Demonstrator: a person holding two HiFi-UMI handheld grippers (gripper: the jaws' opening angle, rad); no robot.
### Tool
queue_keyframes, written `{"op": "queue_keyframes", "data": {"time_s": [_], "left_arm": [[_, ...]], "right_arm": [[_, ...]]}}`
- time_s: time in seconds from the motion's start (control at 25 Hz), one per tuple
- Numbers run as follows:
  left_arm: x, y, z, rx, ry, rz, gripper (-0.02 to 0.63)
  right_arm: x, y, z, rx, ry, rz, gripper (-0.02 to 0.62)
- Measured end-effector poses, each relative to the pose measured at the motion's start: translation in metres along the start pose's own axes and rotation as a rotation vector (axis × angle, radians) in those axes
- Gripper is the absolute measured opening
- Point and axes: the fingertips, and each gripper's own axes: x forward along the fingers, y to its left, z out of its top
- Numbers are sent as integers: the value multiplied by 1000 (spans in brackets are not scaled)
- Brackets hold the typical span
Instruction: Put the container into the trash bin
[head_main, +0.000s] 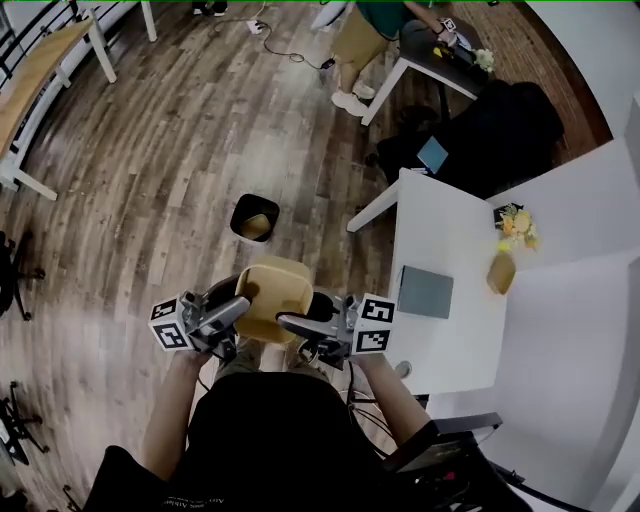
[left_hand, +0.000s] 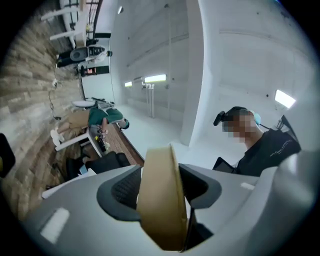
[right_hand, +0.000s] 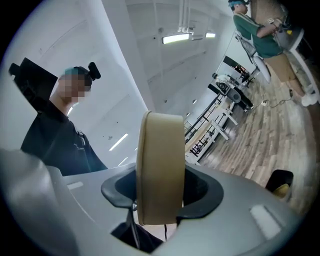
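Gripping the tan container from two sides, the person is holding it in the air just in front of the body. The left gripper is taking its 9 o'clock side and the right gripper its 3 o'clock side. In the left gripper view the fingers are clamping the container's wall, and in the right gripper view the other pair is pressing on the wall in the same way. The container is hanging above the wooden floor. At 12 o'clock from it, apart from it, the black trash bin is standing open on the floor with something tan lying inside. At 3 o'clock a white table is carrying a grey pad. Farthest off, at 1 o'clock, a person in a green top is standing by another table.
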Motion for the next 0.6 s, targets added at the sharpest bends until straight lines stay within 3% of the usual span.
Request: {"op": "queue_keyframes", "data": {"time_s": [0.28,0.44,0.6], "left_arm": [[-89,26,64,130,-73,191,216],[-106,37,89,324,-13,315,215],[-89,45,103,508,18,378,193]], "right_arm": [[89,-23,-10,8,62,-22,219],[97,-40,-3,38,40,-88,219],[88,-72,6,42,9,-211,221]]}}
